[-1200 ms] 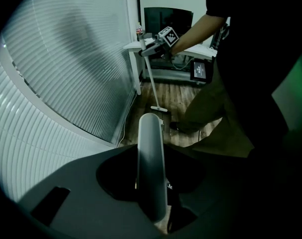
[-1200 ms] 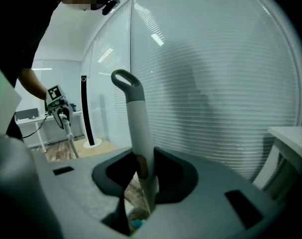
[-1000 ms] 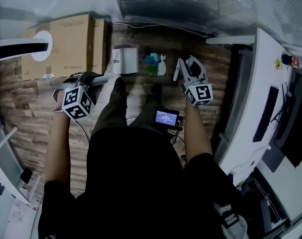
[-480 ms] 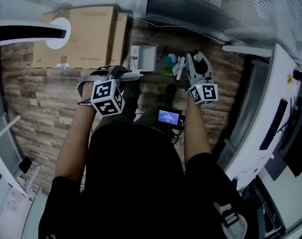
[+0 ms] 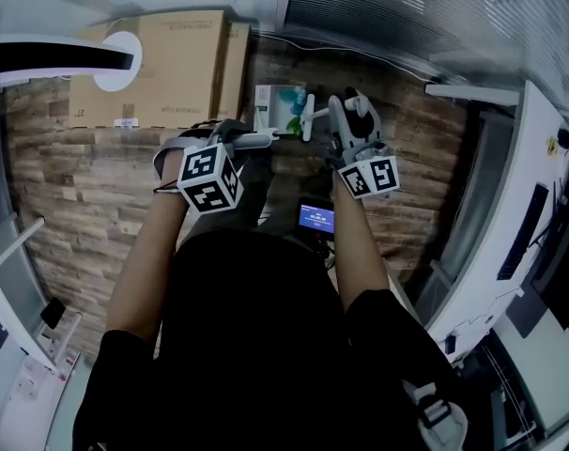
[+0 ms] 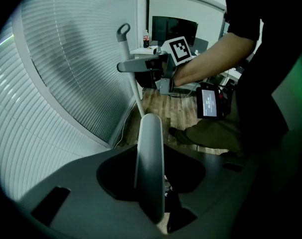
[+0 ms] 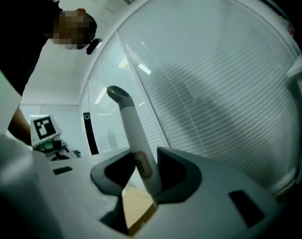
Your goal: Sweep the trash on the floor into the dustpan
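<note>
My left gripper point(image 5: 236, 141) is shut on the grey-white dustpan handle point(image 6: 150, 168), which stands up between its jaws. The white dustpan point(image 5: 269, 101) sits on the wooden floor ahead of my feet. Teal and white trash point(image 5: 290, 120) lies at the dustpan's right side, at its mouth or just inside; I cannot tell which. My right gripper point(image 5: 347, 118) is shut on the pale broom handle point(image 7: 136, 153). From the left gripper view, that handle's looped top point(image 6: 123, 31) rises above the right gripper point(image 6: 153, 68). The broom's head is hidden.
Cardboard boxes point(image 5: 162, 64) stand against the wall left of the dustpan. Window blinds point(image 5: 407, 17) run along the far side. A white desk point(image 5: 515, 205) with a monitor lines the right. A small lit screen point(image 5: 317, 217) hangs at the person's waist.
My right gripper has swung left with the broom toward the dustpan, and the trash now sits against the dustpan instead of to its right. The left gripper has kept its hold.
</note>
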The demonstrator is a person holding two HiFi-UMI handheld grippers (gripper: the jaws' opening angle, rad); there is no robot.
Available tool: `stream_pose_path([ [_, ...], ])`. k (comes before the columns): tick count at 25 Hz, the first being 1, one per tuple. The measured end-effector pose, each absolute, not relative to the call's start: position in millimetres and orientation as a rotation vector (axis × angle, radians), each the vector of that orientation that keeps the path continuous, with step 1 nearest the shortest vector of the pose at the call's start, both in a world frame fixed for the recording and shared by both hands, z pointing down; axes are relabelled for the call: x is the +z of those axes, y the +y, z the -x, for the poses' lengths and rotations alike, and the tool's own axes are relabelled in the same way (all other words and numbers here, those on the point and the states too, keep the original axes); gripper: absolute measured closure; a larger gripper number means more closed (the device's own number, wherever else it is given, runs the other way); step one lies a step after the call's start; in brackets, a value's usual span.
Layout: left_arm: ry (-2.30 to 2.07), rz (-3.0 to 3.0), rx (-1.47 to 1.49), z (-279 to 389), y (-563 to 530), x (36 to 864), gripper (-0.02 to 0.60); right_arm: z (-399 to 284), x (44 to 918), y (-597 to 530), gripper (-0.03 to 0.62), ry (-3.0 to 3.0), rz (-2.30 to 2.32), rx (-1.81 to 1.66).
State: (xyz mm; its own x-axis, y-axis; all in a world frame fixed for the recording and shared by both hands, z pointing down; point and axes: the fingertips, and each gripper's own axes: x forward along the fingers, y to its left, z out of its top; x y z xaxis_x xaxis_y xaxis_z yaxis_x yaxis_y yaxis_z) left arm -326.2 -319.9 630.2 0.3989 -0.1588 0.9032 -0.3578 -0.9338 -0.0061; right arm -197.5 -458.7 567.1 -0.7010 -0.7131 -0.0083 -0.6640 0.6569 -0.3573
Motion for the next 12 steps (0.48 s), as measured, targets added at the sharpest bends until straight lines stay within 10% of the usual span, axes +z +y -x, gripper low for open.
stream_pose_path([
  [12, -0.498, -2.445, 1.566, 318.9, -316.8, 632.8, 0.472, 166.7, 523.4, -453.4, 0.462, 2.535, 1.036, -0.599],
])
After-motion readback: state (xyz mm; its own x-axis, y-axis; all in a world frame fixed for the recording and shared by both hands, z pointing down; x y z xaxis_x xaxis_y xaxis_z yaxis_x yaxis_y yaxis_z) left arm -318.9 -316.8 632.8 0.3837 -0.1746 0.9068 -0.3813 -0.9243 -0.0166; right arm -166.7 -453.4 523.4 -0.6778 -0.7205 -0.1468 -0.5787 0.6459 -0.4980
